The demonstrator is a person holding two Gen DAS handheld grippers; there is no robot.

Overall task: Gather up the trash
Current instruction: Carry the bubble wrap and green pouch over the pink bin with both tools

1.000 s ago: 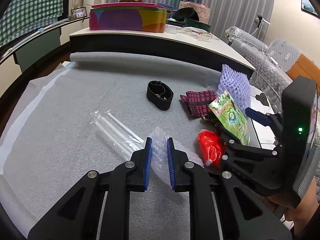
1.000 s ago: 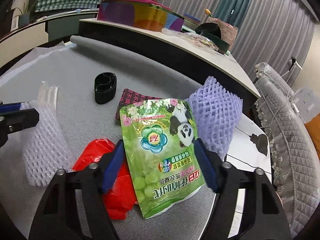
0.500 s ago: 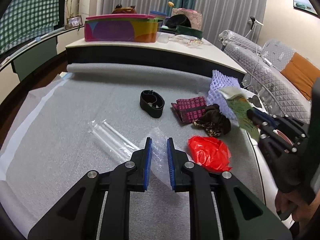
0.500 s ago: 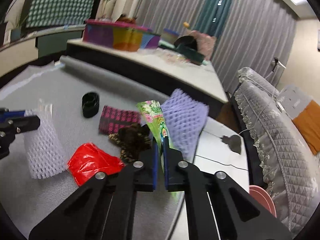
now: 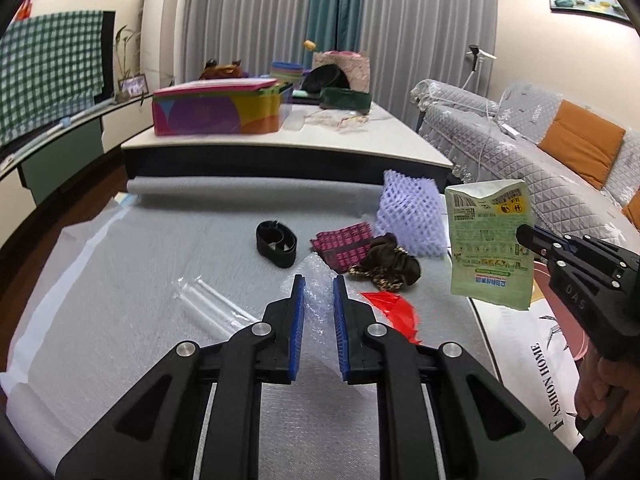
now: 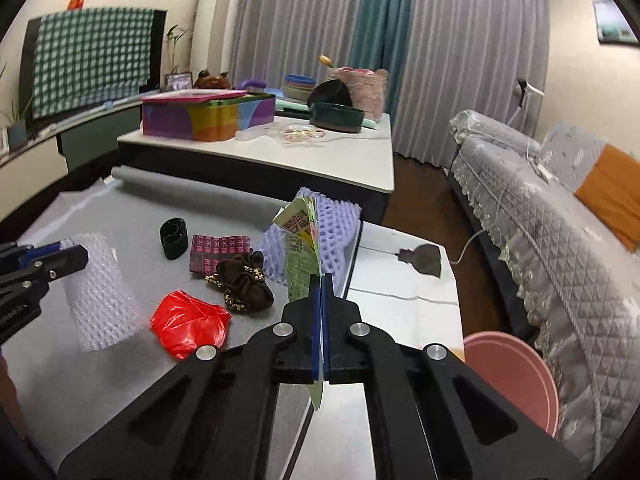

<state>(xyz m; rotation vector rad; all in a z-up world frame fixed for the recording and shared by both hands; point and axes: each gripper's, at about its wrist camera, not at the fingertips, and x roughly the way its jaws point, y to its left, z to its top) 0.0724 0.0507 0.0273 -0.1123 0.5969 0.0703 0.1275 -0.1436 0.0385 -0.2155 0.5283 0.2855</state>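
My right gripper (image 6: 322, 276) is shut on a green snack pouch (image 6: 302, 248) and holds it edge-on above the table's right side; the pouch also shows in the left wrist view (image 5: 490, 240). My left gripper (image 5: 318, 280) is shut on a clear bubble-wrap sleeve (image 5: 318, 304), which hangs from it in the right wrist view (image 6: 100, 292). A red plastic bag (image 6: 188, 320), a purple foam net (image 6: 336, 232) and clear plastic tubes (image 5: 208, 304) lie on the grey mat (image 5: 160, 248).
A pink bin (image 6: 512, 376) stands on the floor at the right, below the table edge. A brown scrunchie (image 6: 242, 280), a maroon patterned cloth (image 6: 214, 250) and a black band (image 6: 174, 238) lie on the mat. A grey sofa (image 6: 560, 232) stands at the right.
My right gripper closed on the green pouch, lifted it off the mat and moved right toward the pink bin. My left gripper rose with the bubble wrap.
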